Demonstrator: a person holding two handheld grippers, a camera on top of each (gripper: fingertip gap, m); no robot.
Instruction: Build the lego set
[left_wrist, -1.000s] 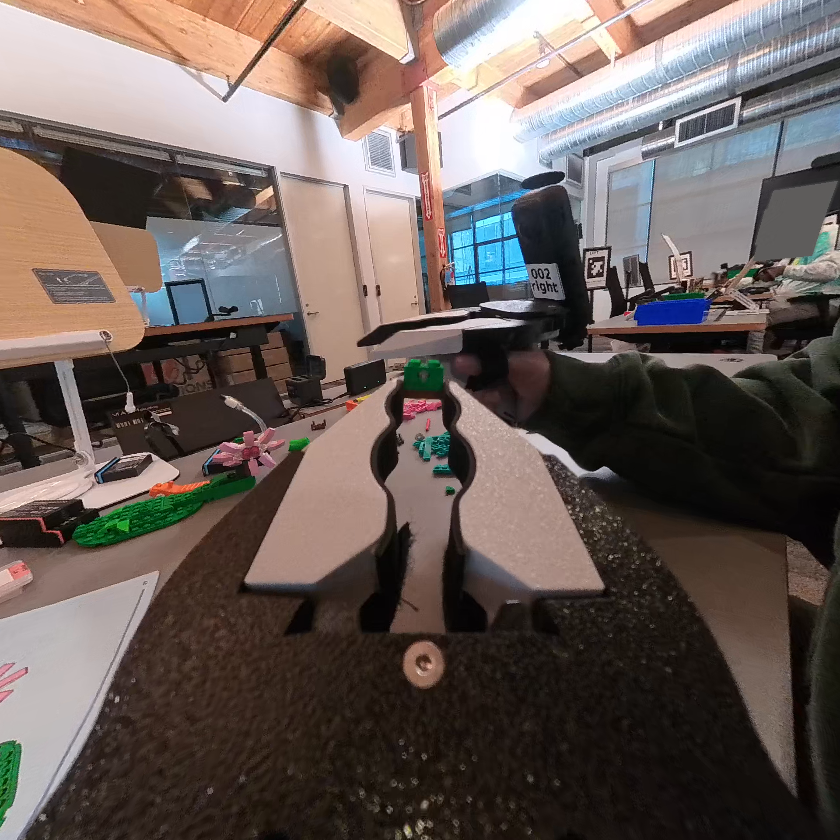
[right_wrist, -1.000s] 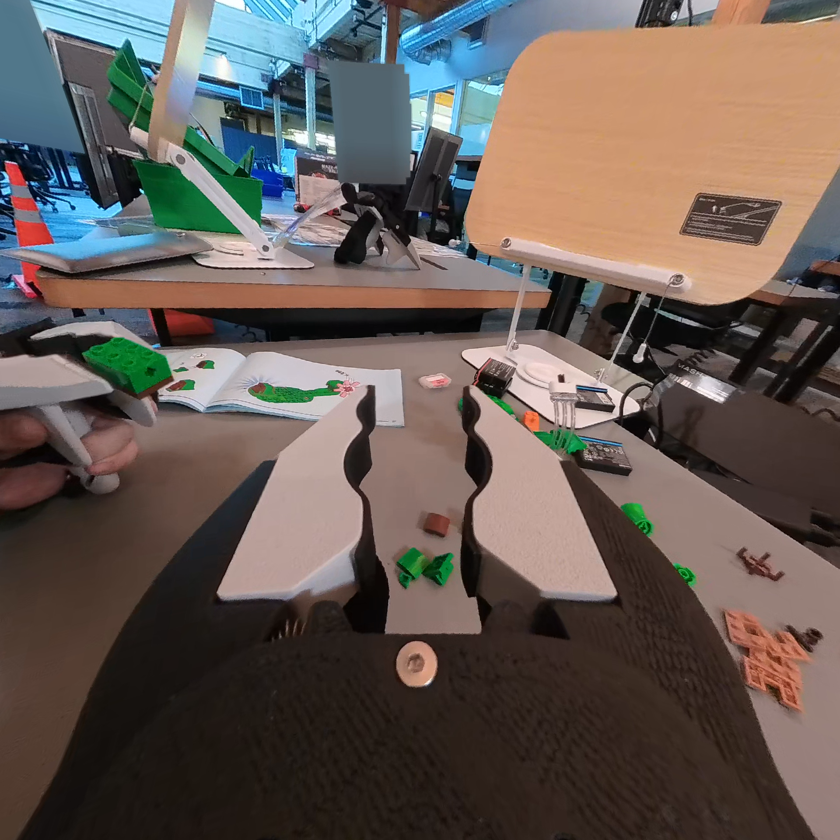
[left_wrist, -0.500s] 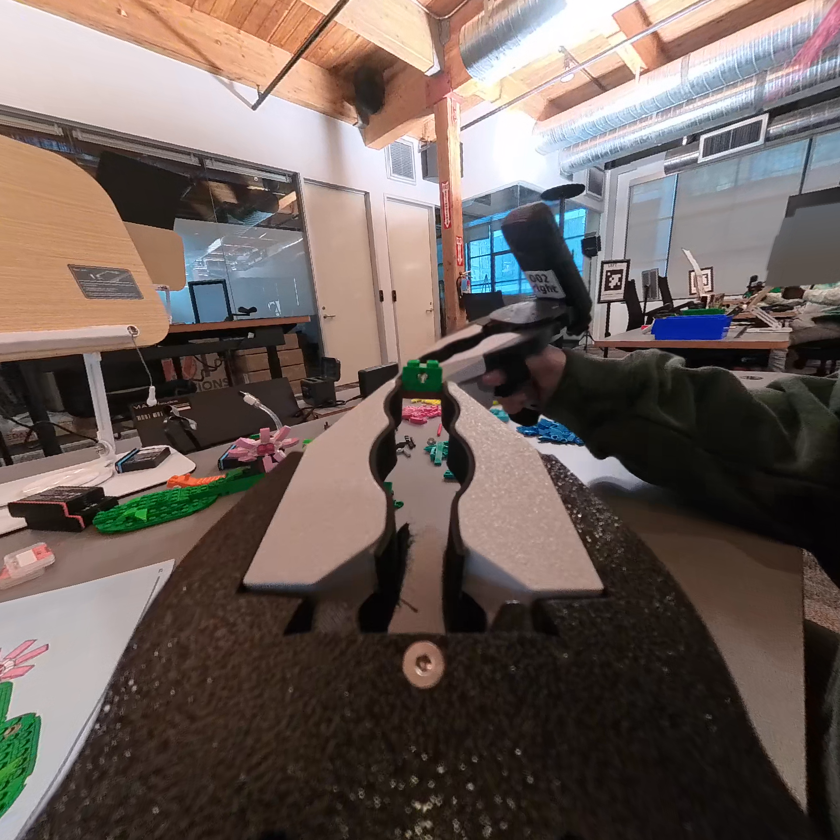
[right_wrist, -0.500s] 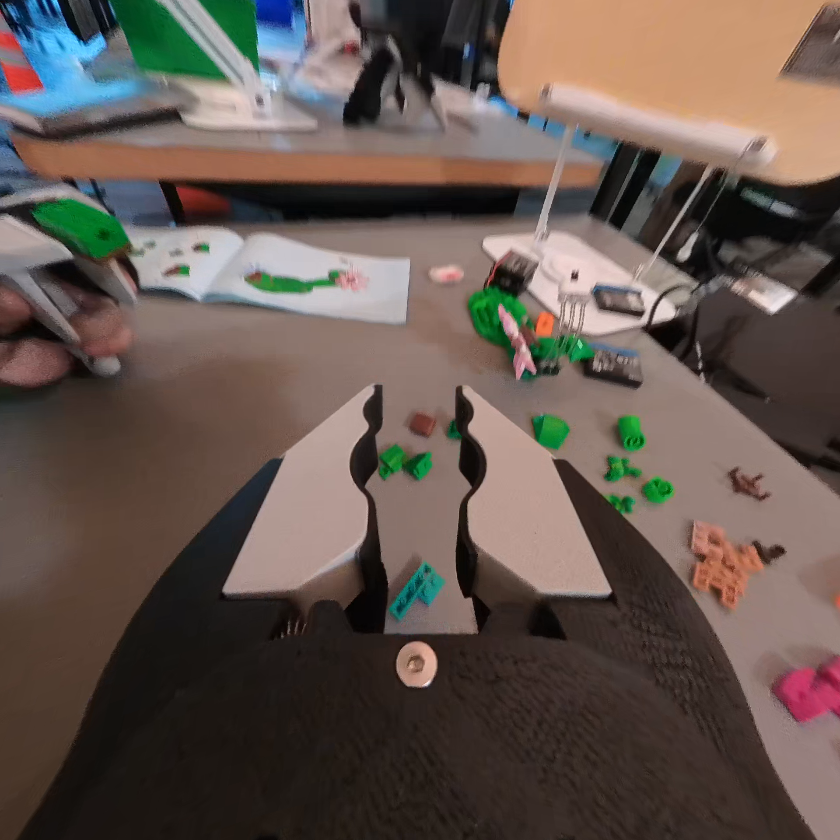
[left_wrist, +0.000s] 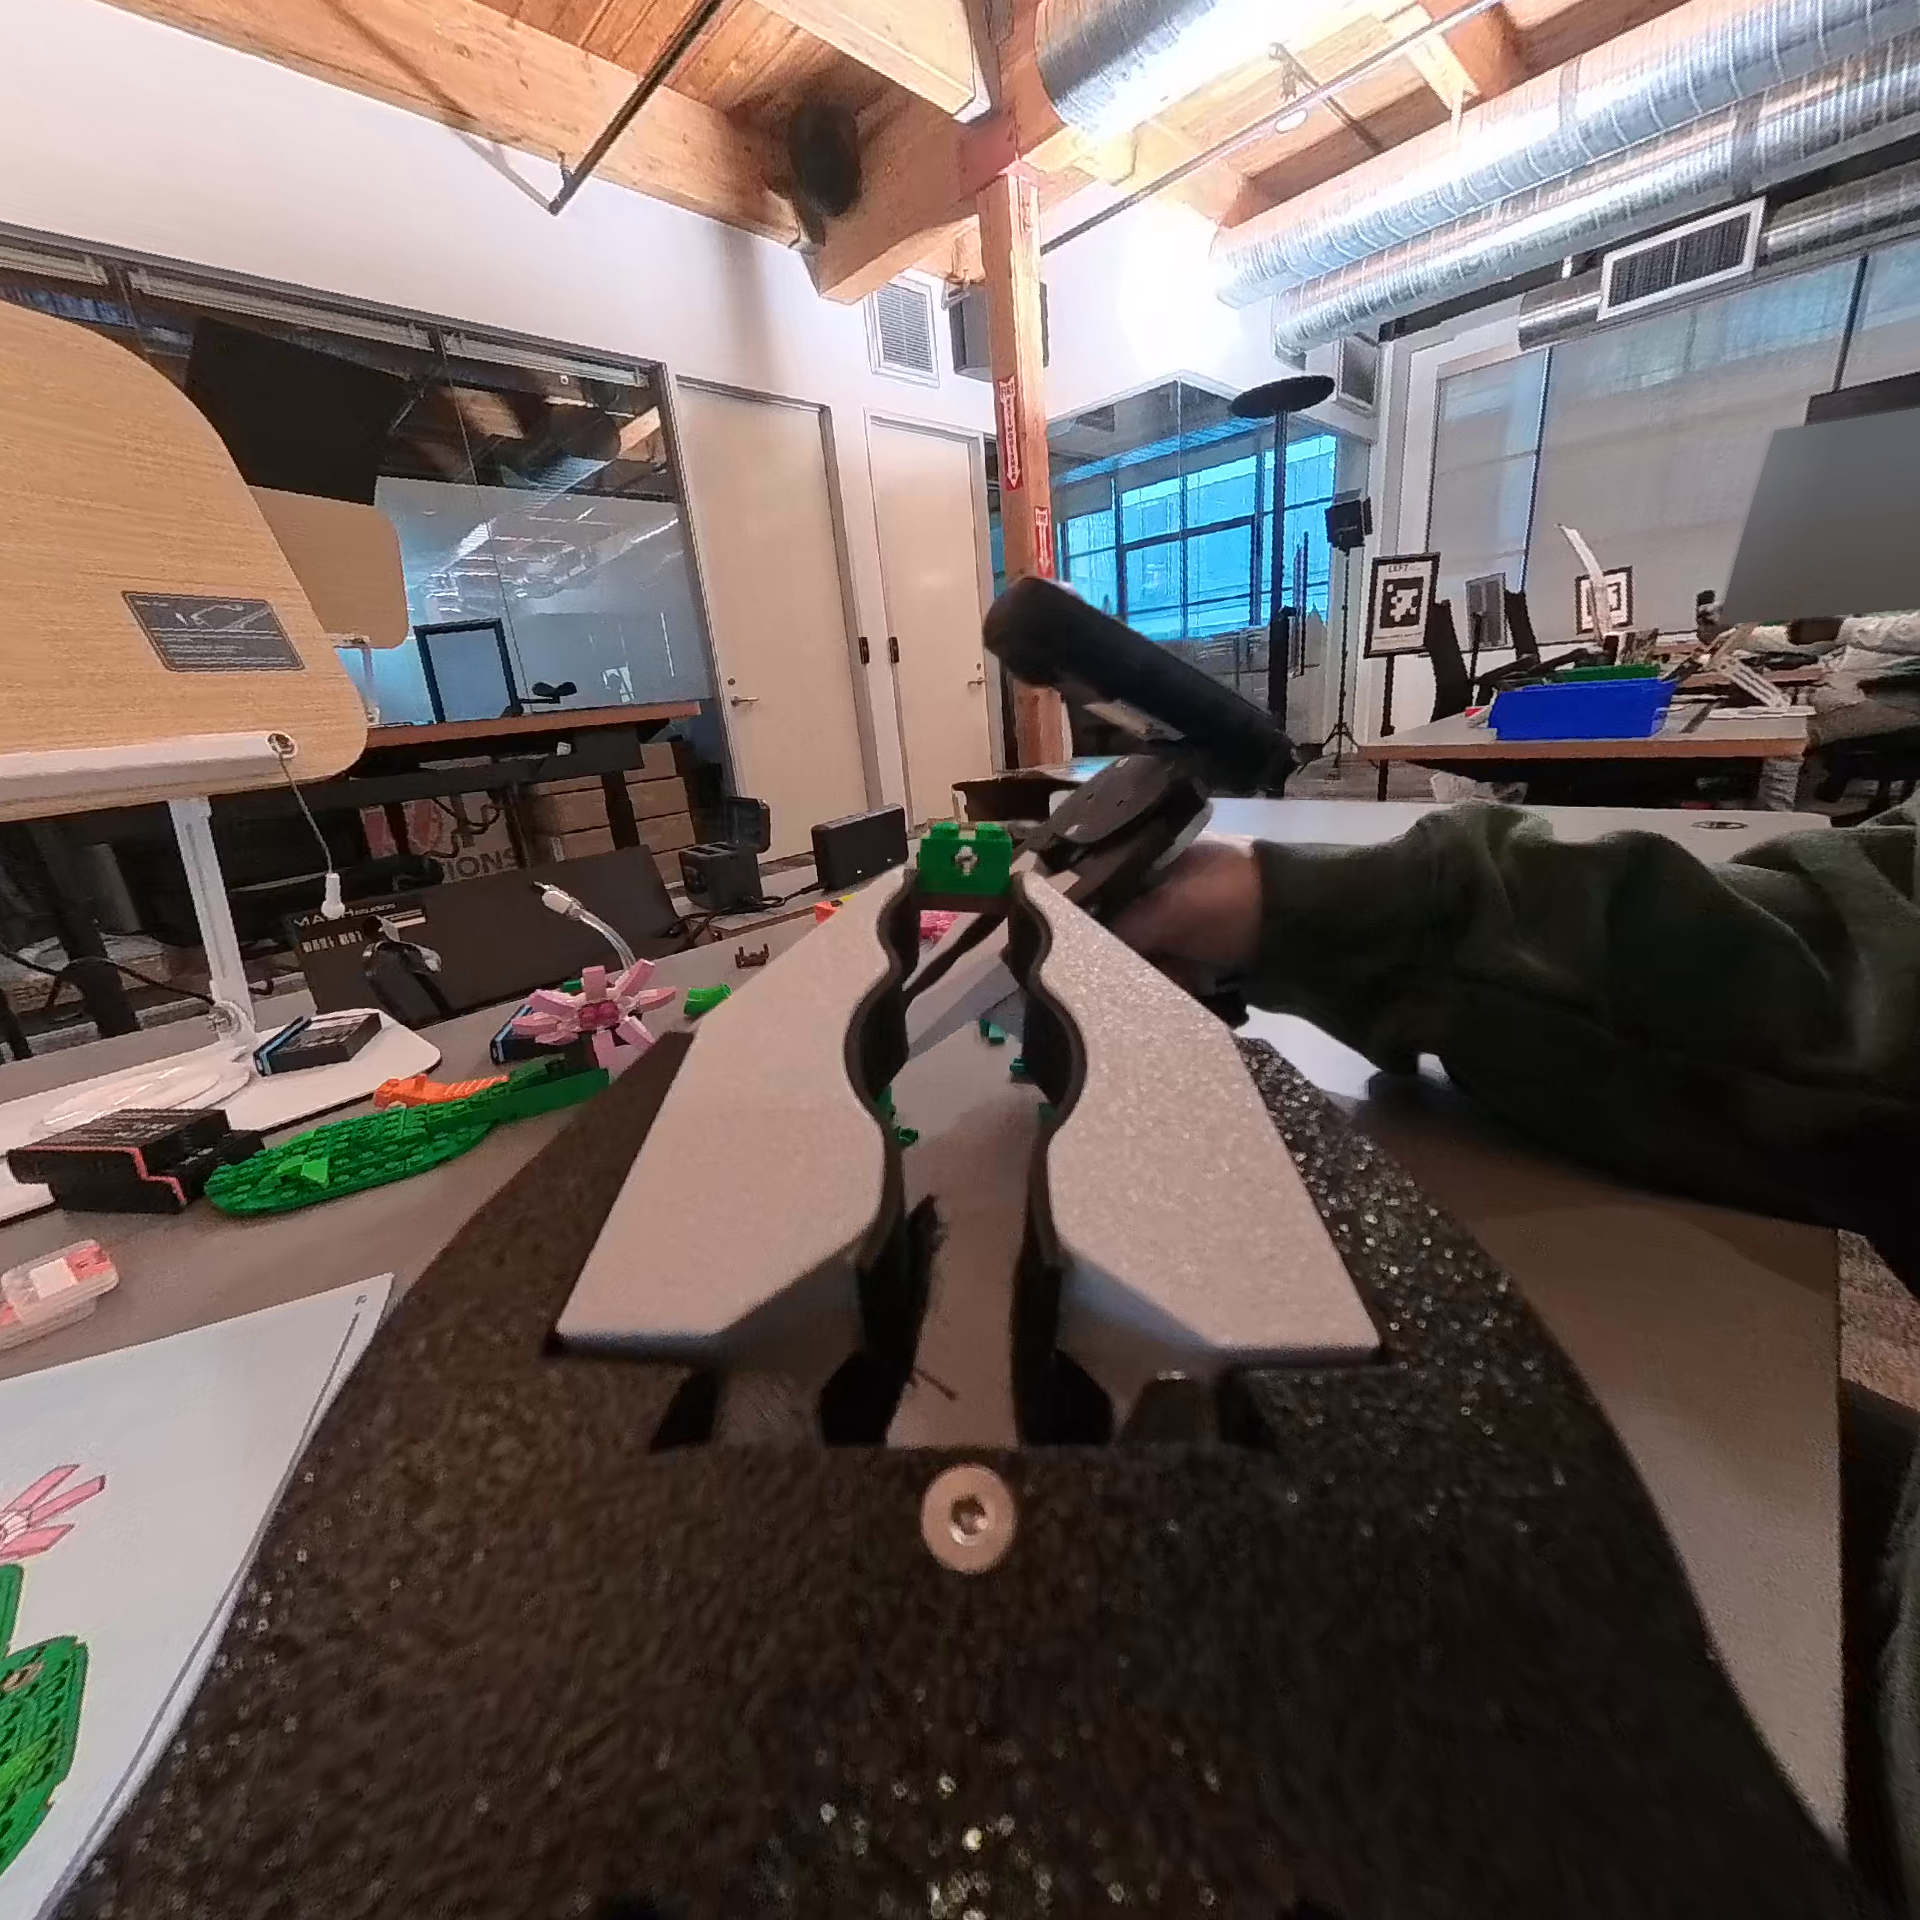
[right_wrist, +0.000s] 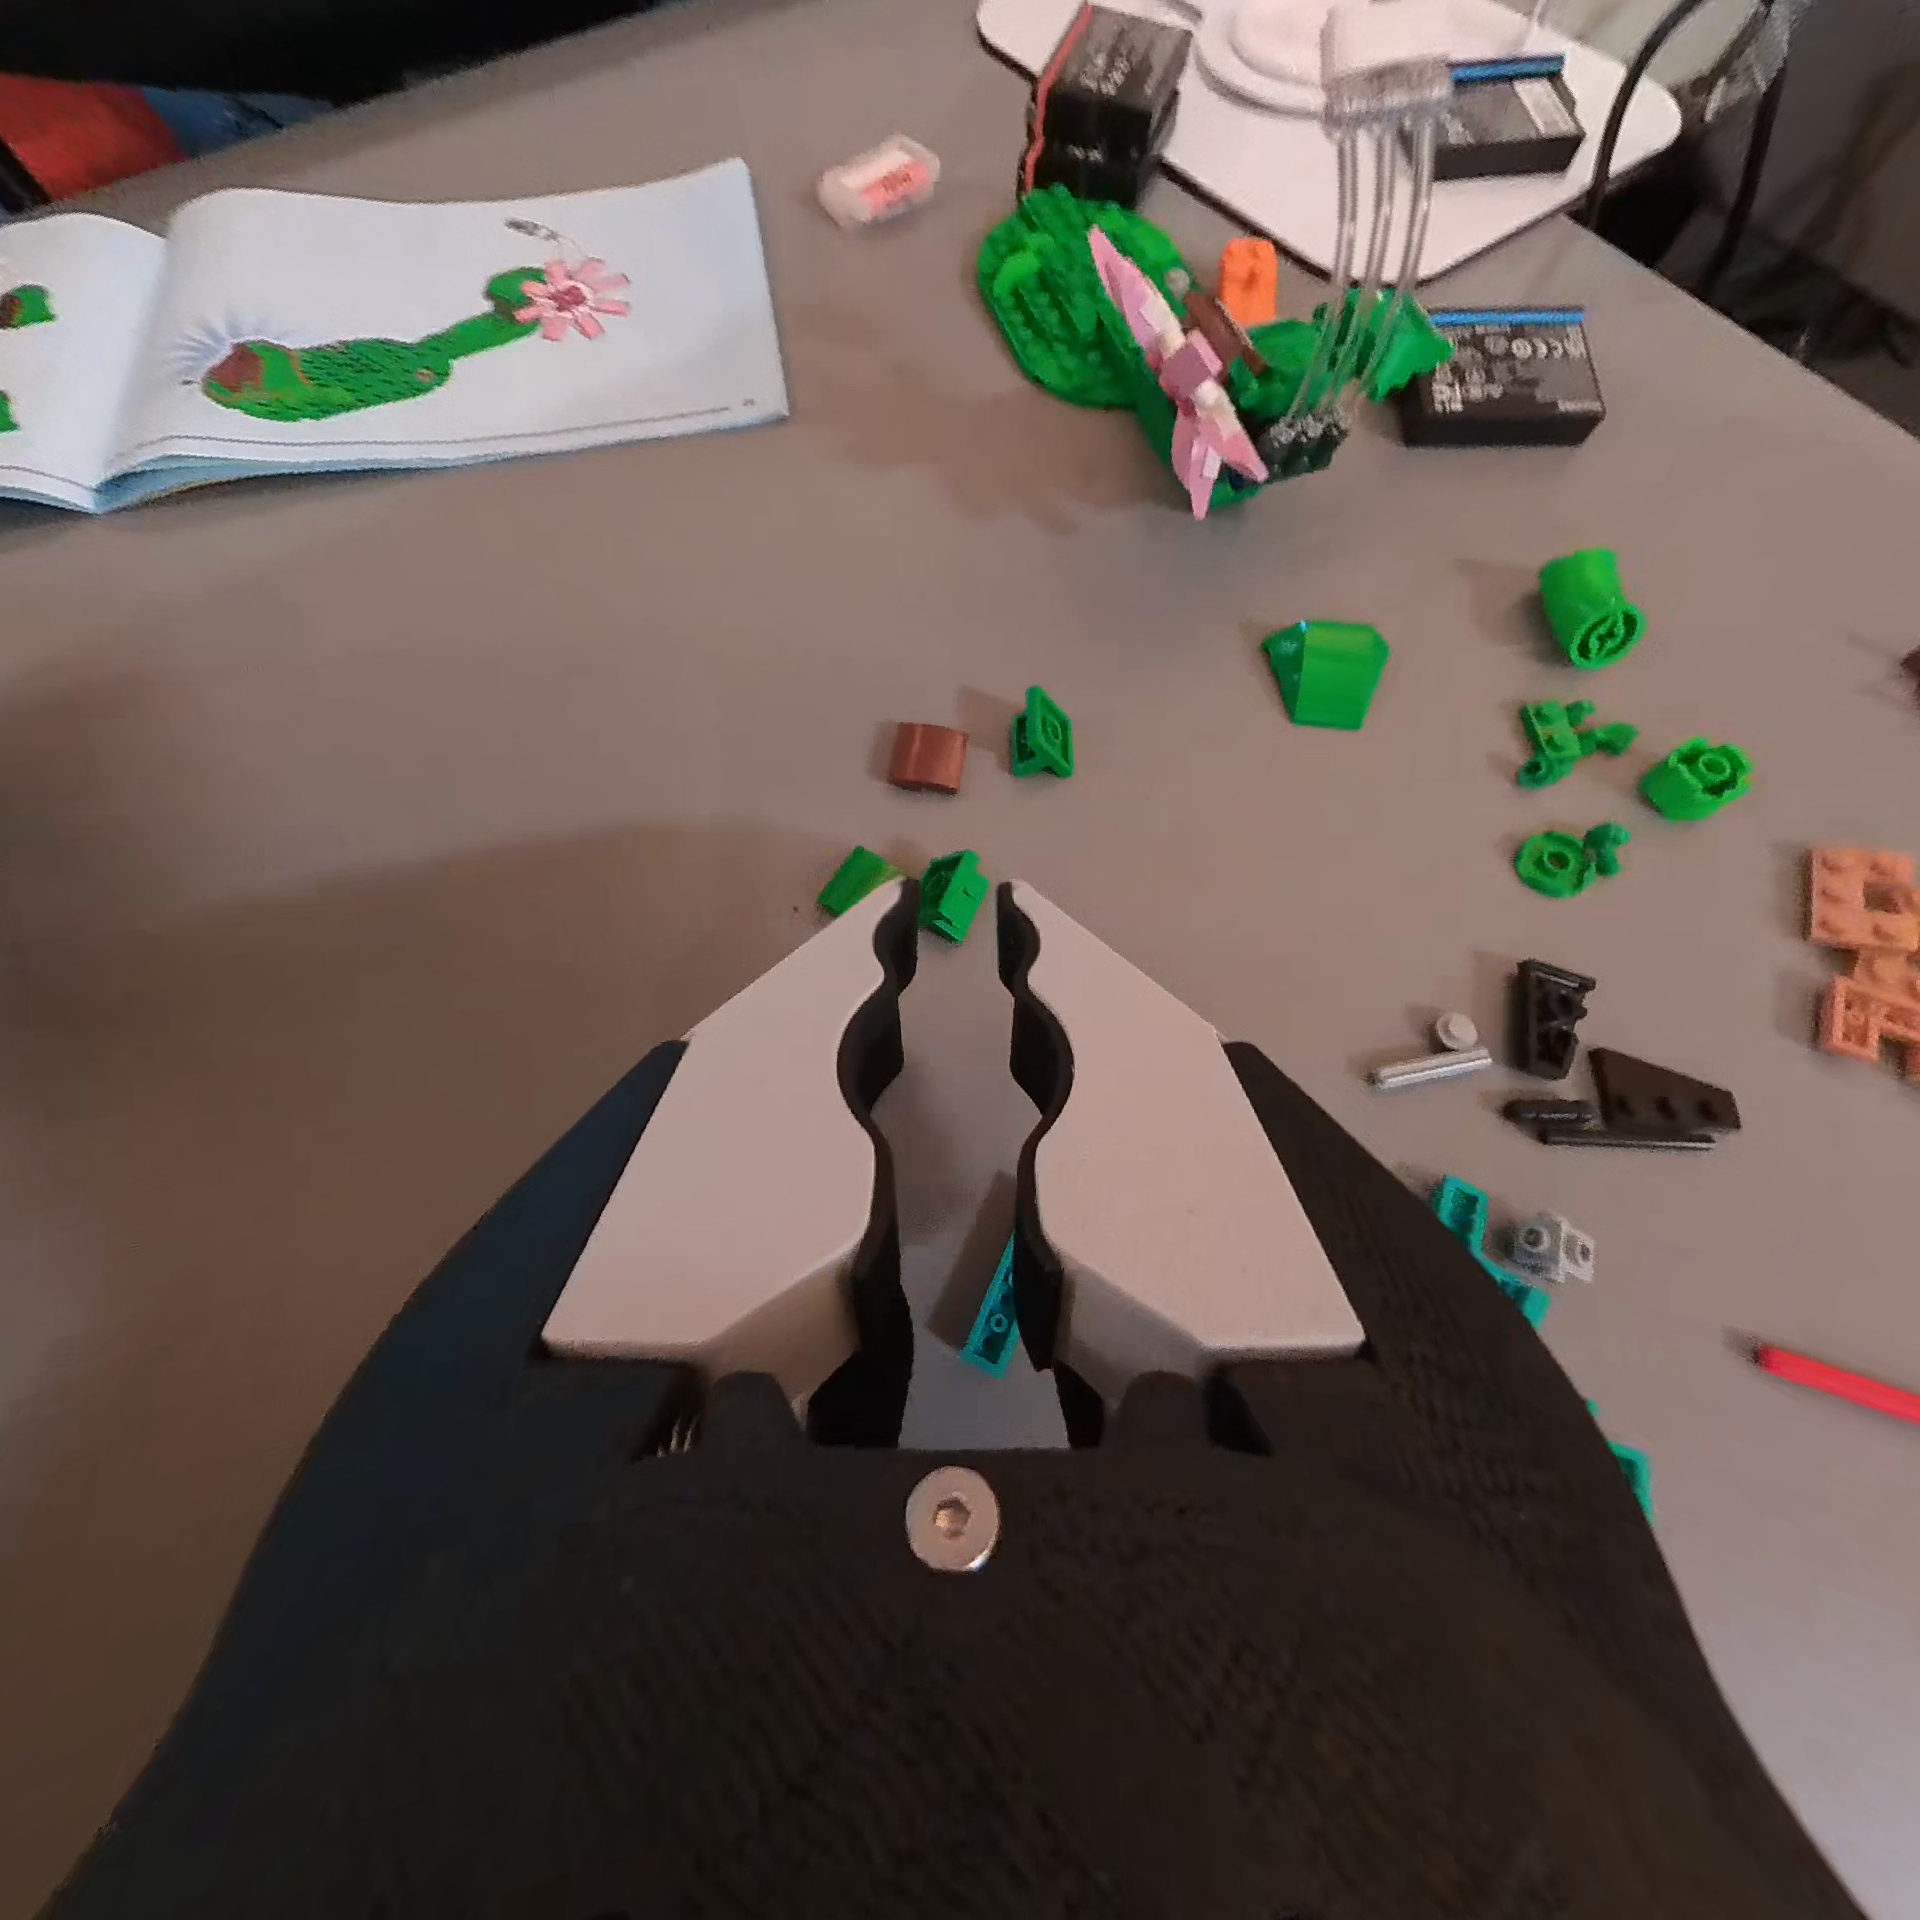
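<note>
My left gripper (left_wrist: 964, 902) is shut on a small green brick (left_wrist: 964, 860) with a brown plate under it, held up above the table. My right gripper (right_wrist: 958, 896) is open and points down at the grey table (right_wrist: 468, 727). Its tips stand on either side of a small green piece (right_wrist: 951, 896). A second small green piece (right_wrist: 857, 878) lies just left of its left fingertip. In the left wrist view the right gripper's black body (left_wrist: 1132, 717) tilts down behind the held brick, in a hand with a dark green sleeve.
The green cactus build with a pink flower (right_wrist: 1143, 343) lies at the back. It also shows in the left wrist view (left_wrist: 353, 1148). An open instruction booklet (right_wrist: 416, 322) lies back left. A brown piece (right_wrist: 928, 756) and loose green, black, orange and teal pieces lie ahead and right. Spacing between my two grippers at the tips: around 20 cm.
My right gripper has tipped downward and dropped toward the table, onto the loose green pieces. My left gripper still holds the green brick in about the same place.
</note>
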